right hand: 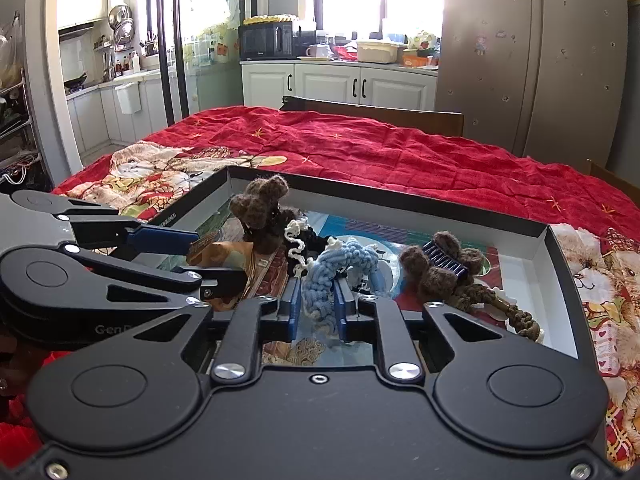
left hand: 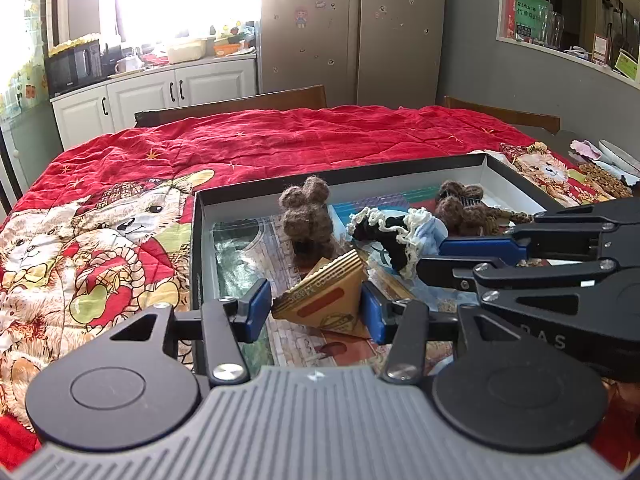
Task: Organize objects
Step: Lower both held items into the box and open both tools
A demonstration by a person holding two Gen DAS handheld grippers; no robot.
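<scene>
I see a shallow box [left hand: 400,174] with black rim and white walls lying open on the red quilt. Inside it a triangular tan packet [left hand: 326,300] rests tilted, a brown knitted bear clip [left hand: 306,216] stands upright behind it, a black lace-trimmed scrunchie [left hand: 384,234] lies beside a blue braided scrunchie [right hand: 340,268], and another brown knitted clip [right hand: 438,268] lies flat to the right.

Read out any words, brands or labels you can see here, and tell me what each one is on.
"Choco Magic", upside down, not sharp: brown triangular packet between the left hand-held gripper pads.
"G-en", cut off: left hand-held gripper body, right wrist view.
"D A S", partial: right hand-held gripper body, left wrist view.
Unreadable: green sign on the shelf, microwave brand, fridge stickers.
</scene>
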